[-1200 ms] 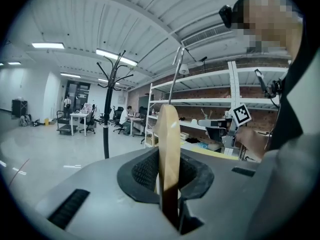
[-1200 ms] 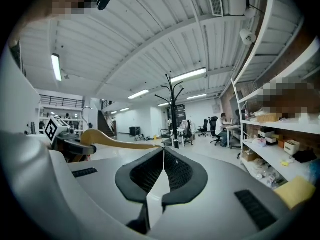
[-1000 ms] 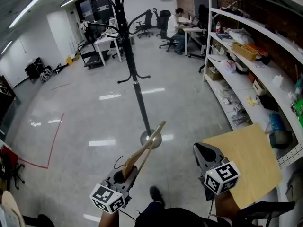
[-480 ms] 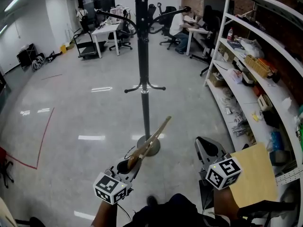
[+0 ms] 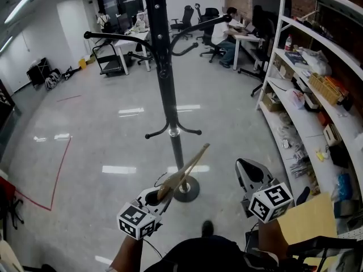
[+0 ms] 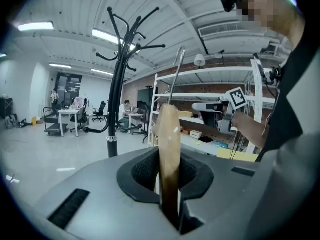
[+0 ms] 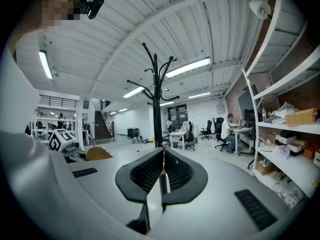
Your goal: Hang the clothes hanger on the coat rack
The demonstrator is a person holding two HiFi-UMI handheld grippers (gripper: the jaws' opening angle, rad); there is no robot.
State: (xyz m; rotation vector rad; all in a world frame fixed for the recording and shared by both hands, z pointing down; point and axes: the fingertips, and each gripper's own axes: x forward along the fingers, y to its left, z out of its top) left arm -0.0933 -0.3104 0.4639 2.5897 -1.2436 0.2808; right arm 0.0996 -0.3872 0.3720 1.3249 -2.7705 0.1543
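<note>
Glossy grey office floor (image 5: 102,129) with light reflections and a thin red tape line (image 5: 57,174). White metal shelving (image 5: 317,55) runs along the brick wall at right, cluttered with boxes and a woven basket. Desks and a seated person (image 5: 231,24) are far back.

The coat rack (image 5: 164,78) is a black metal pole with curved hook arms up top, a smaller ring of hooks lower down and a round disc base (image 5: 186,188). It stands upright on the floor, ahead of both grippers.

The left gripper (image 5: 156,195) has a grey plastic body with black ribbed pads. Its jaws are clamped on the wooden clothes hanger (image 5: 184,174). The hanger is smooth light-brown wood with a flat curved arm, sticking out forward and up from the jaws toward the pole. It is apart from the rack, not on any hook. In the left gripper view the wood (image 6: 169,159) stands pinched edge-on between the pads, with a thin silver wire hook (image 6: 176,74) rising above it.

The right gripper (image 5: 249,168) is the same grey build. Its jaws are together, pads touching, with nothing between them. It is held beside the left one.

Square-marker cubes sit on both grippers. A pale plywood board (image 5: 309,220) lies at lower right.
</note>
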